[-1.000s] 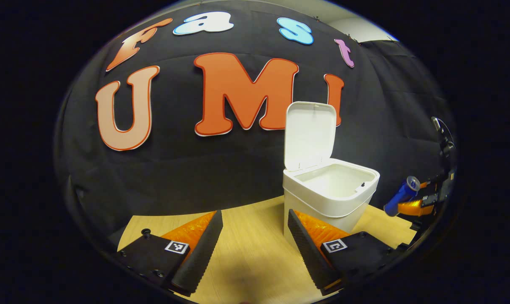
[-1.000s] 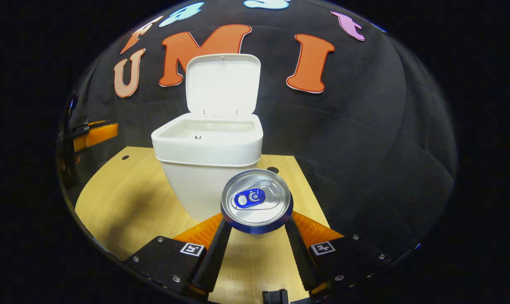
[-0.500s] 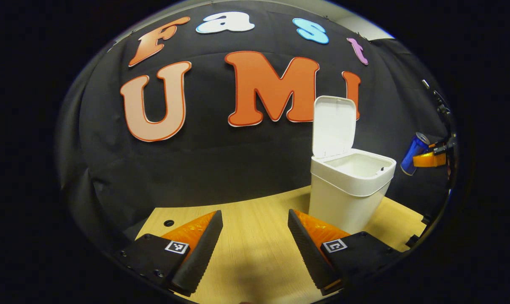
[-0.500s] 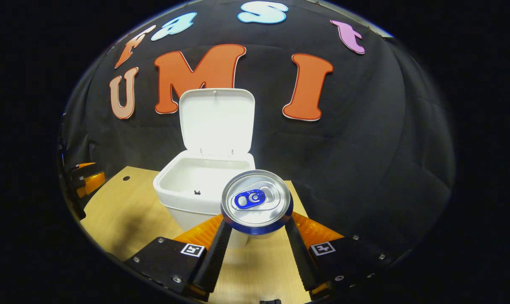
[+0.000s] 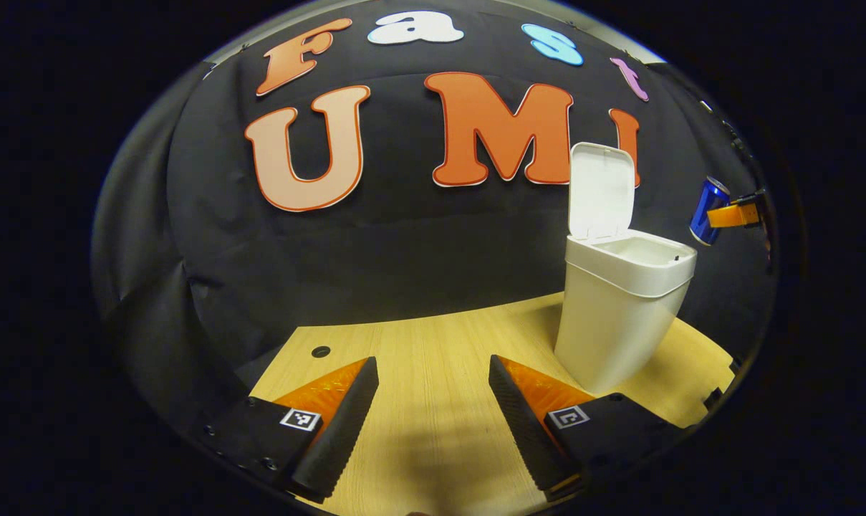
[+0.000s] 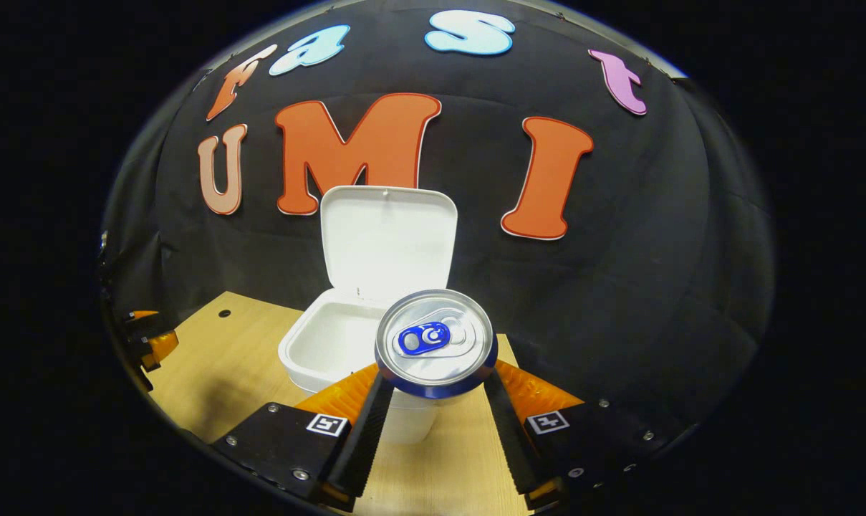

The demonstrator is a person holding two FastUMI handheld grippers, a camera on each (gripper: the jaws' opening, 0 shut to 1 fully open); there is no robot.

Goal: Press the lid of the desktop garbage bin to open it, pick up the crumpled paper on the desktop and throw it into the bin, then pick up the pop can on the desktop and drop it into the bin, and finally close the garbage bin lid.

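The white garbage bin (image 6: 347, 358) stands on the wooden desktop (image 5: 433, 358) with its lid (image 6: 386, 240) tipped up at the back. The right gripper (image 6: 433, 390) clamps the pop can (image 6: 435, 342) between both fingers (top end facing the camera), held above the bin's front rim. The left gripper (image 5: 433, 416), jaws spread and gripping nothing, hovers over the desktop well left of the bin

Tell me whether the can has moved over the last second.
Yes. In the left gripper view the can, held in the right gripper, has risen from below the rim of the bin to above it, near the open lid.
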